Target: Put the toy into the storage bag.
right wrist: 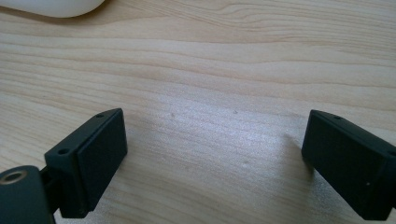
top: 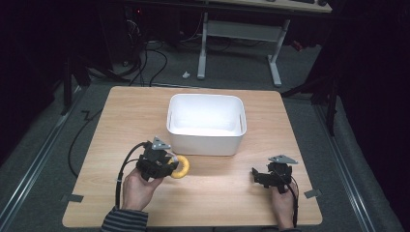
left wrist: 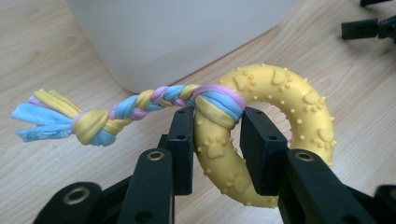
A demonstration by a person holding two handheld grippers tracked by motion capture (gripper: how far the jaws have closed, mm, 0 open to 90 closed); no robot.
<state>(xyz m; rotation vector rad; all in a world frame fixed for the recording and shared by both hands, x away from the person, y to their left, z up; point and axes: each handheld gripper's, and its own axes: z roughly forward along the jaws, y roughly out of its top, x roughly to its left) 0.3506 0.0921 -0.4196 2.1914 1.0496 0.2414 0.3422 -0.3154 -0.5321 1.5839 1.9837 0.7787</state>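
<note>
One yellow ring toy (left wrist: 280, 126) with one braided rope (left wrist: 140, 105) tied to it sits clamped in the left gripper (left wrist: 217, 140), just in front of the one white bin (top: 206, 123) on the surface (top: 232, 193). In the left gripper view the rope runs level, its knotted, frayed end pointing left. The right gripper (right wrist: 215, 158) stands wide open over bare wood, well apart from the toy.
</note>
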